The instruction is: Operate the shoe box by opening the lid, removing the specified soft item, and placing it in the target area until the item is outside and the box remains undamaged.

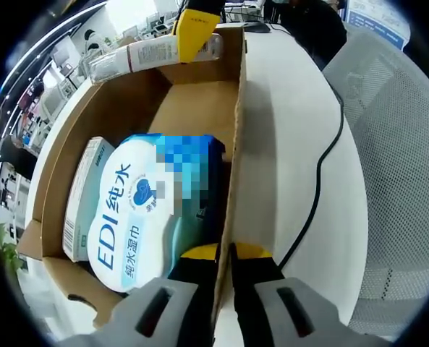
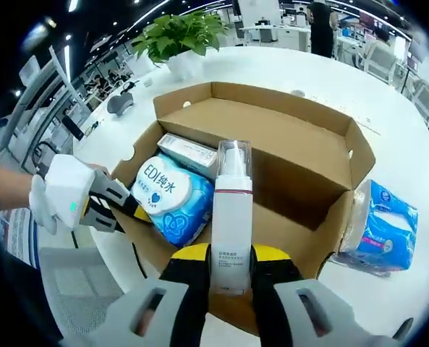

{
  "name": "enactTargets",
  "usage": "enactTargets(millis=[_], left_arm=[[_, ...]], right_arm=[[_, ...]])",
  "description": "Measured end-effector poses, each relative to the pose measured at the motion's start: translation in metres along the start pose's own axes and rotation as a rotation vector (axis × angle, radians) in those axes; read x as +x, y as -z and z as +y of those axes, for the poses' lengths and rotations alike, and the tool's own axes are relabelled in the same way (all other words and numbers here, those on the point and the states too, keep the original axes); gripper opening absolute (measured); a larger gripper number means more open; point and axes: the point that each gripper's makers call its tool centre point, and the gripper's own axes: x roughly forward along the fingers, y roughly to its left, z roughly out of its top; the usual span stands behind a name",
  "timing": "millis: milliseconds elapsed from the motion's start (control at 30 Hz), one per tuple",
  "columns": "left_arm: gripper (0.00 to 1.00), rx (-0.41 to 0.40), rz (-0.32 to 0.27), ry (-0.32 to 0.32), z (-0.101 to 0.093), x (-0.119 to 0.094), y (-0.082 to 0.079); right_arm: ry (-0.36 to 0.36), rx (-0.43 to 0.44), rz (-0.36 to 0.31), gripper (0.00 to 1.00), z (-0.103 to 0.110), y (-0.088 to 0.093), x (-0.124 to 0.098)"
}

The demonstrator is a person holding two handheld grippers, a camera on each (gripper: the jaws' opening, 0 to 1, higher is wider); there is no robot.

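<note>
In the left gripper view, the left gripper at the bottom centre is clamped on the side wall of the open brown cardboard box, one jaw inside and one outside. Inside the box, at lower left, lies the soft blue-and-white pack of wet wipes, touching a small white carton. A black cable runs over the white worktop at right.

In the right gripper view, the right gripper at bottom centre is closed on a tall white pump bottle with a clear cap (held upright over the box's near side). The wipes pack sits in the box at centre left. A blue-and-white tissue pack lies outside the box at right, and a potted green plant stands at the top.
</note>
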Motion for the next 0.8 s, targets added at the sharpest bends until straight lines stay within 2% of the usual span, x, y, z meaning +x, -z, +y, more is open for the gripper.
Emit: enactTargets(millis=[133, 267, 400, 600, 800], left_arm=[[0.04, 0.004, -0.002, -0.002, 0.0, 0.0, 0.0], [0.04, 0.003, -0.001, -0.001, 0.0, 0.001, 0.0], [0.04, 0.003, -0.001, -0.001, -0.001, 0.0, 0.0], [0.04, 0.002, -0.002, -0.002, -0.001, 0.001, 0.001], [0.04, 0.002, -0.002, -0.002, -0.001, 0.0, 0.0]], right_arm=[[0.013, -0.028, -0.012, 0.17, 0.001, 0.0, -0.005], [0.016, -0.036, -0.053, 0.17, 0.001, -0.004, -0.012], [0.018, -0.015, -0.088, 0.17, 0.001, -0.006, -0.016], [0.021, 0.005, -0.105, 0.17, 0.004, -0.003, -0.019], [0.026, 0.001, -0.154, 0.17, 0.01, -0.007, -0.031]])
